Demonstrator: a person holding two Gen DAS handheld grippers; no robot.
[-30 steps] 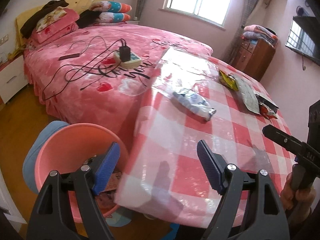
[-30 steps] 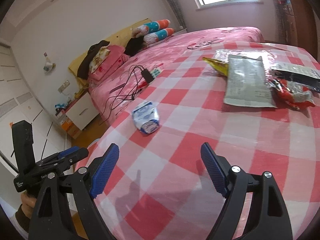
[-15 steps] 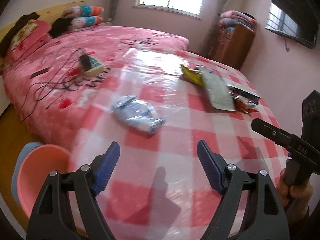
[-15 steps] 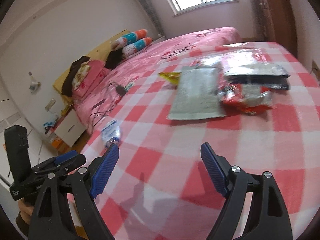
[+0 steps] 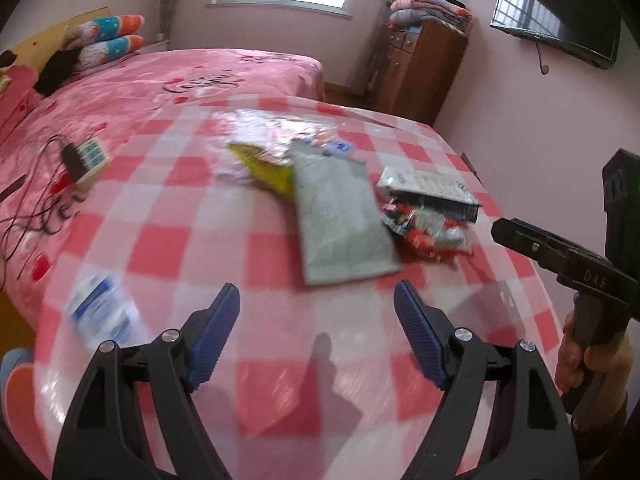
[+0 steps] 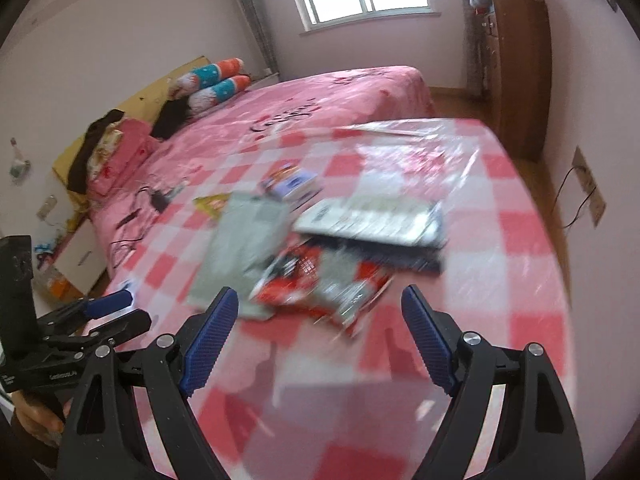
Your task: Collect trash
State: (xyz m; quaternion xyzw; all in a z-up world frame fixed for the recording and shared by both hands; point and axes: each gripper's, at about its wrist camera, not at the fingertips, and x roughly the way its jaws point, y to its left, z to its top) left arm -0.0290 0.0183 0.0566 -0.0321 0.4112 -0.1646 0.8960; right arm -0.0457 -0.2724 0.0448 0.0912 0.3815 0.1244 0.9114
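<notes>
Trash lies on a red-and-white checked table (image 5: 168, 248). A grey flat bag (image 5: 340, 216) (image 6: 244, 248) sits mid-table, with a yellow wrapper (image 5: 268, 168) behind it and a red snack wrapper (image 5: 428, 236) (image 6: 324, 284) plus a dark flat pack (image 5: 432, 192) (image 6: 376, 220) to its right. A crumpled blue-white packet (image 5: 100, 312) lies near the left edge. My left gripper (image 5: 318, 332) hangs open over the near table, empty. My right gripper (image 6: 320, 332) is open too, just short of the red wrapper. Each gripper shows at the edge of the other's view.
A pink bed (image 5: 160, 88) with a power strip and cables (image 5: 84, 158) adjoins the table on the left. A pink basin (image 5: 16, 396) peeks out at the lower left. A wooden cabinet (image 5: 416, 68) stands by the far wall, under folded blankets.
Both grippers have swept to the right along the table, from the basin and blue-white packet toward the pile of wrappers. Both stay open and empty.
</notes>
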